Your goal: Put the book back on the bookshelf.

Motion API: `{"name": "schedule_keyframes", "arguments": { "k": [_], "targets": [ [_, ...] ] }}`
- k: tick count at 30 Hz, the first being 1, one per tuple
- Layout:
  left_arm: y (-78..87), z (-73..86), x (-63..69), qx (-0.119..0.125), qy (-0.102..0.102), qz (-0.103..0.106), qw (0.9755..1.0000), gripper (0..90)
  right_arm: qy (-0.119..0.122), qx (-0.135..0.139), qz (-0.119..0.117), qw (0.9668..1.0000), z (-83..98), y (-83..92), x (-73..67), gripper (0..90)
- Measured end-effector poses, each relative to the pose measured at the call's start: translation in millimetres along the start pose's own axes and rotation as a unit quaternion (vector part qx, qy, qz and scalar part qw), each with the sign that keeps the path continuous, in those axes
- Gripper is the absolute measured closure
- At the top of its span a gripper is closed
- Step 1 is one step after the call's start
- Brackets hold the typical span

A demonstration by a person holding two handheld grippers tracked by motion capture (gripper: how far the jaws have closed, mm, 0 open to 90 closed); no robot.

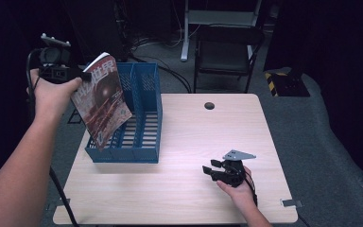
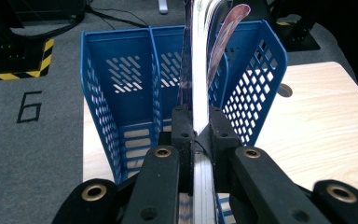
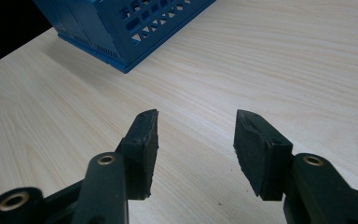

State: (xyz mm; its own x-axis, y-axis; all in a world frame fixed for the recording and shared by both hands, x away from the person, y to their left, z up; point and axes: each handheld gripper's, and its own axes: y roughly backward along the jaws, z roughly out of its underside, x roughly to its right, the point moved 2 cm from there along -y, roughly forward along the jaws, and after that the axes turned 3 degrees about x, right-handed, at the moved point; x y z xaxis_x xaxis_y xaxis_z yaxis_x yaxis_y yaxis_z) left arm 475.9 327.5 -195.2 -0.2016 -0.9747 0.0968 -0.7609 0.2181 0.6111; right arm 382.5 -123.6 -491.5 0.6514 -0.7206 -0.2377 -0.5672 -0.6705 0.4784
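A blue plastic file rack [image 1: 142,118] with perforated walls and upright dividers is seen standing on the left part of the pale wooden counter [image 1: 194,189]; its compartments, as far as they can be seen, hold nothing, and slotted openings are visible in its floor. A magazine [image 1: 103,97] with a reddish-brown cover is held in the air at the rack's left edge, tilted, with its lower corner hanging in front of the rack's near left wall. Large pale characters are printed across the cover's top, but they cannot be read. The magazine is pinched at its upper edge by the left hand-held gripper [image 2: 199,133], whose jaws are pressed flat against both sides of it. The right hand-held gripper [image 3: 196,149] is rested low over the bare counter near the front right, well apart from the rack, with its jaws spread and nothing between them. A painted "6" [image 2: 29,106] is seen on the grey floor beside the counter.
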Motion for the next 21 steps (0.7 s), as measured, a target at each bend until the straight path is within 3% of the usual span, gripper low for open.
{"name": "schedule_keyframes", "arguments": {
  "k": [14,21],
  "targets": [
    [-13.9,-4.8,0.5,0.009,0.014,-0.014,0.9998,84.0,0.001,0.001,-0.001,1.0000,-0.3,0.5,0.9,49.6],
    [-18.6,-8.1,3.4,0.014,0.011,-0.019,0.9997,84.1,-0.005,0.001,-0.001,1.0000,-0.8,1.7,0.4,49.6]
  ]
}}
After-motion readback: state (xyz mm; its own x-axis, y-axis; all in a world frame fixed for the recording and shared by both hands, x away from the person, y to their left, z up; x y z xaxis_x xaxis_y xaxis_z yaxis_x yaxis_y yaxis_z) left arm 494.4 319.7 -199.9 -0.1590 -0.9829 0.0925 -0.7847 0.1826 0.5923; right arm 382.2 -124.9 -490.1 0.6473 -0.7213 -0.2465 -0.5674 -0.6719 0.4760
